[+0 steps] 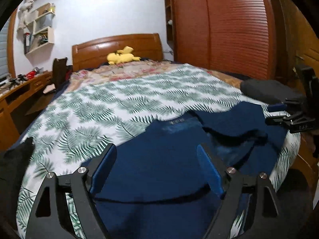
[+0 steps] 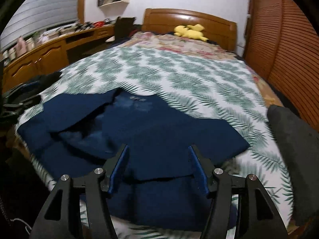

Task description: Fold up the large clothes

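A navy blue garment [image 1: 169, 159] lies partly folded on the near end of the bed, on a white sheet with green leaf print [image 1: 119, 99]. It also shows in the right wrist view [image 2: 139, 129], with one side folded over the middle. My left gripper [image 1: 157, 151] is open above the garment, holding nothing. My right gripper [image 2: 157, 151] is open above the garment's near part, holding nothing. The right gripper also shows at the right edge of the left wrist view [image 1: 279, 111]. The left gripper shows dimly at the left edge of the right wrist view [image 2: 16, 101].
A dark grey cushion [image 2: 295, 149] lies at the bed's right edge. A yellow plush toy [image 1: 121, 56] sits by the wooden headboard [image 1: 117, 47]. A wooden desk [image 2: 49, 53] runs along the left. A slatted wardrobe [image 1: 229, 29] stands at the right.
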`<state>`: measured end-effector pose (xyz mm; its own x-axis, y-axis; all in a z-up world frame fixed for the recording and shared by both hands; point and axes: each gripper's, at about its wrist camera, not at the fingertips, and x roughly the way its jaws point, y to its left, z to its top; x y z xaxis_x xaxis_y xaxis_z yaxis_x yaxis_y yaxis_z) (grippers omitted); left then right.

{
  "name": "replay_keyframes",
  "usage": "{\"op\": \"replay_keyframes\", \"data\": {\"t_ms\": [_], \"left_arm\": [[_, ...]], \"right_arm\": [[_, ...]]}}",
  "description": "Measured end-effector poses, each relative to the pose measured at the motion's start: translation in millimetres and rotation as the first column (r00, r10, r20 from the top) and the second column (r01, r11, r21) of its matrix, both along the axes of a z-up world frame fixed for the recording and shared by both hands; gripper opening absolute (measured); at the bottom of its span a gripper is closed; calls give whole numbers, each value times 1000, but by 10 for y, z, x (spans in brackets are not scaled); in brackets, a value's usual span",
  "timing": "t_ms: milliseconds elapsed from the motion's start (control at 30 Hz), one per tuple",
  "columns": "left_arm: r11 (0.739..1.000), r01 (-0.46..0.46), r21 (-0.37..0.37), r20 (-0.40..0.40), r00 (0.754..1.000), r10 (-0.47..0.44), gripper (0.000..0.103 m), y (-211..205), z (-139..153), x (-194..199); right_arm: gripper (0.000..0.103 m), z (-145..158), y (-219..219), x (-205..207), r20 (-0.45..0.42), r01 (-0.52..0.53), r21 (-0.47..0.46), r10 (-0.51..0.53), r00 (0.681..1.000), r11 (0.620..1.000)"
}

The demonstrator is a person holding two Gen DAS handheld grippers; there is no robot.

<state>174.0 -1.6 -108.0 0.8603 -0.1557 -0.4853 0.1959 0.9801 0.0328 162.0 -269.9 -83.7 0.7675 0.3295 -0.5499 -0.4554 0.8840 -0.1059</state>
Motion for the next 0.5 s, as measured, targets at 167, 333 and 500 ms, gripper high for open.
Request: {"op": "replay_keyframes", "data": {"t_ms": [167, 333, 500], "left_arm": [[999, 26, -24, -8, 1000, -26, 83, 30, -57, -60], [998, 32, -49, 2, 999, -32, 83, 107, -26, -135], [998, 24, -66, 6, 1000, -24, 83, 217, -17, -165]], "right_arm": [[63, -90, 288, -17, -28, -65, -26, 64, 998, 998], [63, -184, 430, 97, -78, -92, -80, 85, 993, 993], [63, -253, 448, 265, -133, -83, -142, 64, 989, 986]]}}
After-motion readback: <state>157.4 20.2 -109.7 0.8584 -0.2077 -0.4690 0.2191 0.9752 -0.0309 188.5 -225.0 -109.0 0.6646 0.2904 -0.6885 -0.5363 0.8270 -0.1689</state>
